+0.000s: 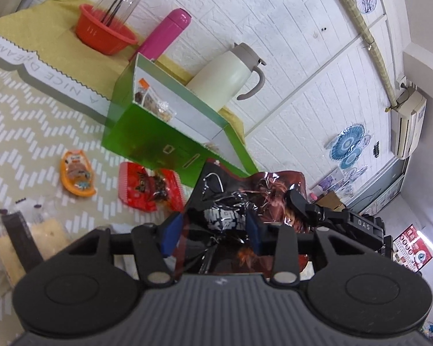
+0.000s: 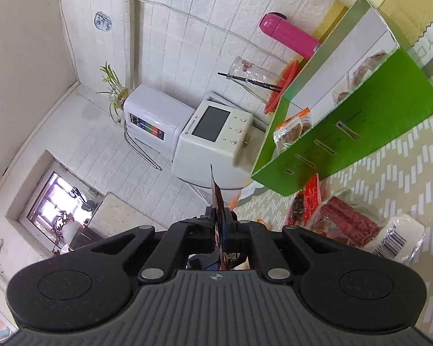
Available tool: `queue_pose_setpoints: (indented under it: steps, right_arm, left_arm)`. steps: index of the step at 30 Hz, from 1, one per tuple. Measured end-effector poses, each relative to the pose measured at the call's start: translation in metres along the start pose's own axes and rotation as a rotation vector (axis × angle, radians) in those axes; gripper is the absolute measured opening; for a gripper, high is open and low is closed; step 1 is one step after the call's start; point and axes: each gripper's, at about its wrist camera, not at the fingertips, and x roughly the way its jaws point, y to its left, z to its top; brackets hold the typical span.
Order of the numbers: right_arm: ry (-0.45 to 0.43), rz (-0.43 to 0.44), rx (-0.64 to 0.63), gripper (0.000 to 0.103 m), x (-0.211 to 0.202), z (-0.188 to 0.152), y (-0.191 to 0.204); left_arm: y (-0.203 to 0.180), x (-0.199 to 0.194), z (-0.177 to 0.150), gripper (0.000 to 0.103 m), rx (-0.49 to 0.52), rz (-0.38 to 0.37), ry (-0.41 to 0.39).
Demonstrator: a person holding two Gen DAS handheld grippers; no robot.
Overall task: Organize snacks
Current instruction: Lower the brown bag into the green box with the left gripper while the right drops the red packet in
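Snack bag (image 1: 245, 201), glossy crinkled foil, pinched by right gripper (image 2: 220, 225), left gripper (image 1: 213, 230) fingers spread around it.

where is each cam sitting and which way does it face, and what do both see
Left wrist: rides on the left gripper, looking along its fingers over the patterned table at the green box and white kettle; its own blue pads flank a dark snack packet, and the right gripper's finger reaches in.
Right wrist: rides on the right gripper, tilted toward the wall and a white appliance; its fingers pinch the packet edge-on.
Shared: green box, pink bottle, orange bowl, packet.
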Motion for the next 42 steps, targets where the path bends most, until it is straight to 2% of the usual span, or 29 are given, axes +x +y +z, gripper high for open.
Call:
queue_pose_setpoints:
  steps: [4,8,13,17,20,21,22,23,24,25,26,27,30,33,36,39,42]
  right_arm:
    - [-0.021,-0.008,-0.035,0.009,0.008,0.025,0.009]
    - [-0.059,-0.051,-0.082,0.008,0.018,0.059,0.011]
    - [-0.087,-0.128,-0.086,0.009,0.029,0.104,-0.018]
    - [-0.098,-0.18,-0.053,0.01,0.036,0.121,-0.057]
    - [-0.101,-0.186,-0.036,0.019,0.037,0.125,-0.073]
    - [-0.115,-0.192,-0.047,0.032,0.035,0.126,-0.071]
    - [-0.14,-0.209,-0.045,0.046,0.032,0.127,-0.07]
    - [-0.161,-0.209,-0.043,0.076,0.028,0.13,-0.067]
    - [-0.183,-0.204,-0.046,0.101,0.026,0.133,-0.063]
    - [-0.203,-0.212,-0.059,0.103,0.024,0.136,-0.057]
    - [-0.219,-0.249,-0.081,0.103,0.022,0.137,-0.051]
    - [-0.239,-0.294,-0.109,0.103,0.02,0.138,-0.045]
    - [-0.262,-0.374,-0.16,0.103,0.012,0.136,-0.038]
    - [-0.282,-0.405,-0.144,0.103,0.002,0.129,-0.04]
    - [-0.312,-0.401,-0.143,0.103,-0.013,0.117,-0.037]
    - [-0.318,-0.36,-0.22,0.103,-0.027,0.1,-0.019]
    - [-0.253,-0.353,-0.347,0.103,-0.035,0.076,0.005]
  left_arm:
    - [-0.009,0.013,0.028,0.039,0.029,-0.005,-0.017]
    - [-0.013,0.046,0.068,0.039,0.051,-0.001,-0.016]
    - [-0.002,0.105,0.105,0.039,0.062,0.037,0.028]
    - [0.019,0.145,0.116,0.039,0.004,0.069,0.068]
    - [0.021,0.158,0.115,0.04,0.034,0.101,0.078]
    - [0.019,0.16,0.115,0.03,0.061,0.109,0.077]
    - [0.016,0.159,0.115,0.03,0.097,0.137,0.071]
    - [0.012,0.157,0.114,0.031,0.136,0.156,0.058]
    - [0.009,0.154,0.114,0.04,0.163,0.166,0.051]
    - [0.005,0.15,0.115,0.055,0.188,0.171,0.043]
    - [0.0,0.146,0.115,0.064,0.216,0.185,0.027]
    - [-0.005,0.14,0.114,0.077,0.25,0.204,0.009]
    - [-0.017,0.117,0.109,0.079,0.358,0.271,-0.043]
    - [-0.015,0.089,0.105,0.084,0.373,0.294,-0.076]
    - [-0.012,0.059,0.097,0.087,0.394,0.347,-0.116]
    - [-0.005,0.032,0.088,0.091,0.412,0.396,-0.133]
    - [0.002,0.016,0.074,0.091,0.43,0.437,-0.107]
